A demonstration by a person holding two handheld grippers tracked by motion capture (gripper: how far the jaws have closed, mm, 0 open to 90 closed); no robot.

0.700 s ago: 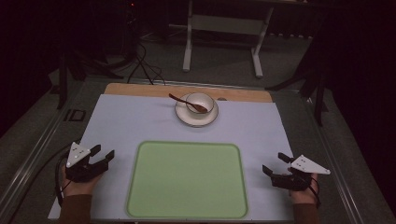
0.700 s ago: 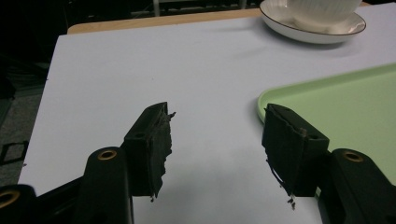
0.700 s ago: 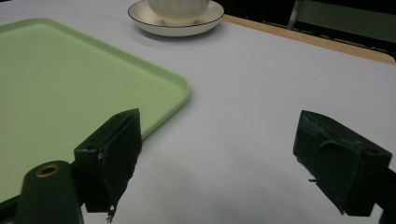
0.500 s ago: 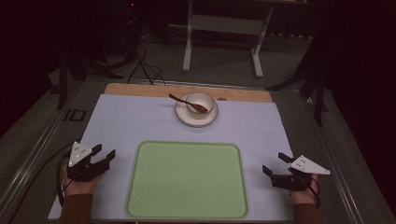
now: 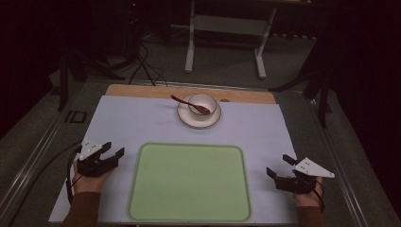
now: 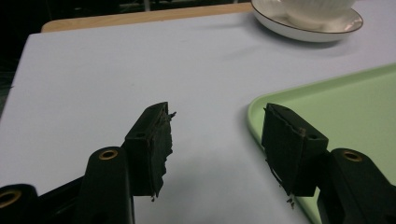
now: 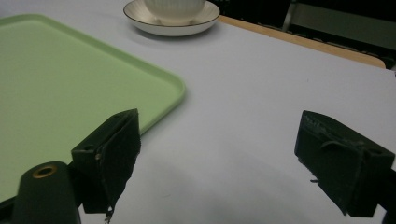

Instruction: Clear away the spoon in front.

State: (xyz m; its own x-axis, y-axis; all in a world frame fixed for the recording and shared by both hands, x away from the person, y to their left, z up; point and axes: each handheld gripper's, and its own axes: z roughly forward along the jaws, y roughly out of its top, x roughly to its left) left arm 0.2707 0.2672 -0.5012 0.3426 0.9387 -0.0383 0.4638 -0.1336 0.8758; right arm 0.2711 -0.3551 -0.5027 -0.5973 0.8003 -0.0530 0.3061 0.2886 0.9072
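A white cup (image 5: 203, 101) with a dark spoon (image 5: 182, 101) leaning in it stands on a white saucer (image 5: 188, 117) at the far middle of the pale mat. A bare green tray (image 5: 189, 182) lies in front of me. My left gripper (image 5: 115, 148) rests on the mat just left of the tray, open, nothing between its jaws. My right gripper (image 5: 277, 164) sits right of the tray, open wide and holding nothing. In the left gripper view the gripper (image 6: 217, 112) points over the tray corner (image 6: 345, 107) toward the saucer (image 6: 299, 28). The right gripper (image 7: 222, 126) faces the tray (image 7: 70, 70) and saucer (image 7: 173, 23).
The pale mat (image 5: 142, 123) covers a table with a wooden strip (image 5: 142, 91) along its far edge. A metal stand (image 5: 227, 28) and cables (image 5: 142, 66) are on the dark floor beyond. A small dark label (image 5: 75, 116) lies off the mat's left side.
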